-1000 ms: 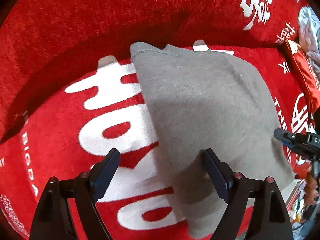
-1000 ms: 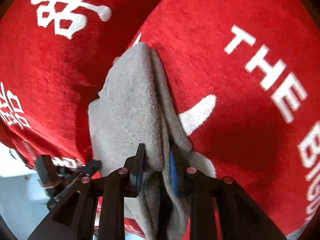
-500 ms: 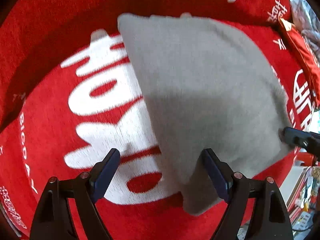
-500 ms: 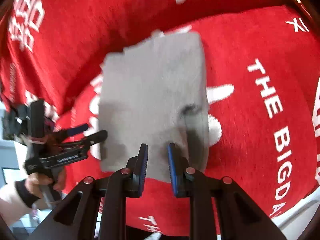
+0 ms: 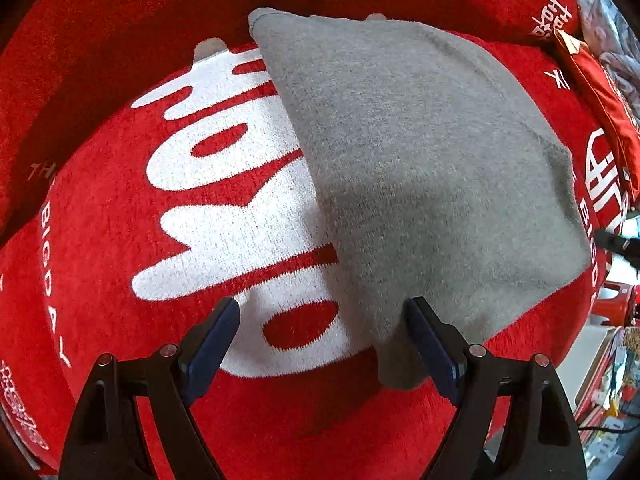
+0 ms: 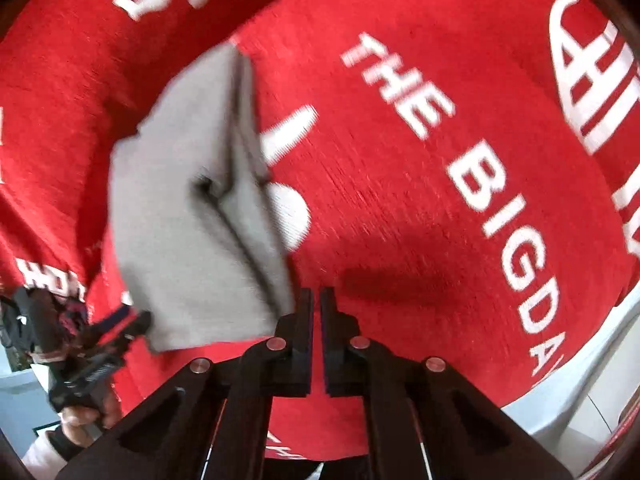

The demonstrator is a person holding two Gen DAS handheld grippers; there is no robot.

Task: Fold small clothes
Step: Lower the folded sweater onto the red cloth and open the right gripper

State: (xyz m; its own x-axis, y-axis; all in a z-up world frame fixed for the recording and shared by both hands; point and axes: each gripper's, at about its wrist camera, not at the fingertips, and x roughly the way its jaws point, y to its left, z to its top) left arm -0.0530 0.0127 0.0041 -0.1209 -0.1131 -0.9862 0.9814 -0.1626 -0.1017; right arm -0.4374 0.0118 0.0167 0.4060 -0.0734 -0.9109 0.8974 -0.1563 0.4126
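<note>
Surface: red blanket [image 5: 100, 240] with big white lettering covers everything under your tools; in the right wrist view its words "THE BIGDAY" run down the right side.
Garment: your folded grey cloth [image 5: 420, 160] lies flat on the blanket, over part of the white letters.
Left gripper: your left gripper [image 5: 324, 344] hovers at the near edge of the cloth with its jaws spread wide; the right-hand finger sits just at the cloth's near corner, the other over bare lettering, and nothing is between them.
Right gripper: your right gripper [image 6: 316, 308] has its jaws nearly pressed together with only a thin slit between them; they hold nothing, and the cloth's corner lies just to their left.
Only in the left view: the cloth's top face reads as one smooth sheet; a red pouch [image 5: 600, 92] and some crumpled grey fabric sit at the far right edge, and a dark tip pokes in just beside the cloth's right corner.
Only in the right view: the cloth [image 6: 192, 216] shows stacked layers along its right edge and a small pucker in the middle; your other tool [image 6: 96, 344] appears at lower left, touching or almost touching the cloth's near left corner, with a hand under it. This view is motion-blurred.
</note>
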